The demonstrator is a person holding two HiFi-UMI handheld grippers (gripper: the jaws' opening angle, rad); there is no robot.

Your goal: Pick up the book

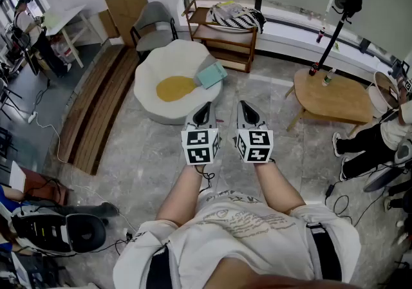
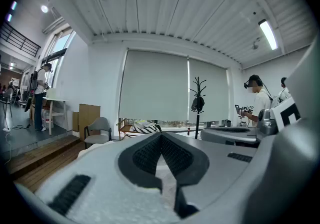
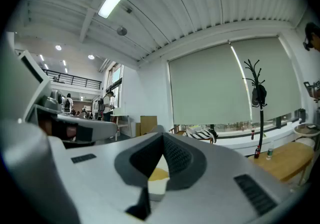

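Standing on the grey marble floor (image 1: 148, 146), the person has both grippers stuck out in front, pretty much level and side by side. Left gripper (image 1: 205, 109) has its jaws closed: in the left gripper view the two dark pads (image 2: 145, 155) meet at the tip with nothing between them. Same deal on the right gripper (image 1: 245, 107), where the jaws are shut tip to tip and empty.

The book (image 1: 211, 75) is the teal one lying flat on the right edge of the big white round pouf (image 1: 167, 62), just beside the yellow cushion (image 1: 175, 88) in the middle of it. From the head view it sits out ahead of the jaws, not touching either pair, and lines up closer to the left gripper's tips than the right's. Neither gripper view actually shows the book. The right gripper view only catches a bit of yellow cushion (image 3: 159, 174) and white pouf through the gap under its closed jaws.

Off to the right there's a small round wooden desk (image 1: 335, 98), well apart from the pouf.
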